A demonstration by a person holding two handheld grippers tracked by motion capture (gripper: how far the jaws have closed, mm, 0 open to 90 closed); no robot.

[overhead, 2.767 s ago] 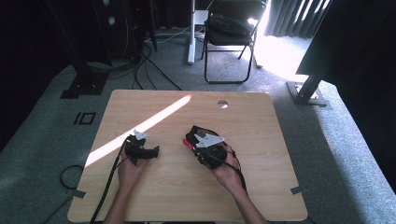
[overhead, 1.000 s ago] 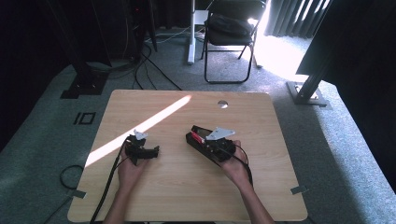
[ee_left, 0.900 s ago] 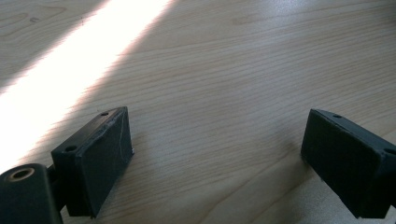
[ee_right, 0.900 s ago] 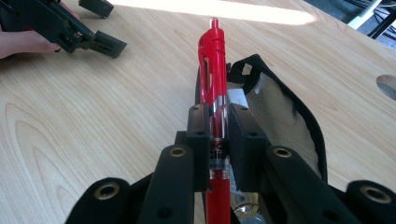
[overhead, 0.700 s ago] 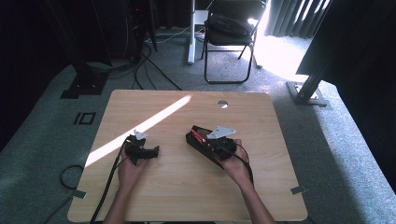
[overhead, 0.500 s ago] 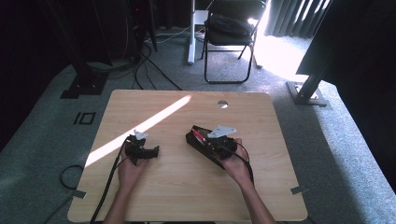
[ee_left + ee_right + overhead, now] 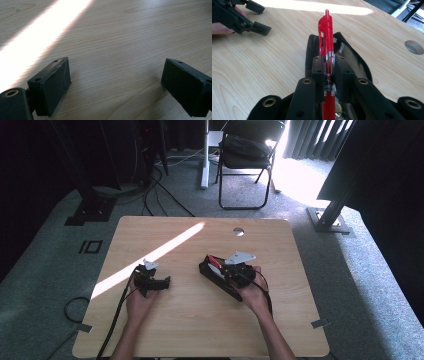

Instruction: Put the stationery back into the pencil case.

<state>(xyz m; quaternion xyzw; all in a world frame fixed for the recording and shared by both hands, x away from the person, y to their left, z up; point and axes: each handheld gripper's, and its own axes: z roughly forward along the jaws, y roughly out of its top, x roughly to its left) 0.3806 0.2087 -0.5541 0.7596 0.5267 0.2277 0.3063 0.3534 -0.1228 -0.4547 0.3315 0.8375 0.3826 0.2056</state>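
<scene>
Holding a red pen (image 7: 327, 53) over a black pouch (image 7: 352, 58) — right gripper (image 7: 329, 72) pinches it mid-barrel, jaws pressed onto it. Pen's long axis runs along the jaws; clip end points to 12 o'clock in the right gripper view, about 10 o'clock in the high view. Judged midway: pen gripped at the pouch's open mouth, whether going in or coming out I cannot tell. Left gripper (image 7: 116, 87) at 9 o'clock, spread, nothing between — resting on tabletop (image 7: 200, 320).

Recording studio, black curtains (image 7: 320, 140), floor cables (image 7: 165, 190), rig stands (image 7: 95, 205)
</scene>
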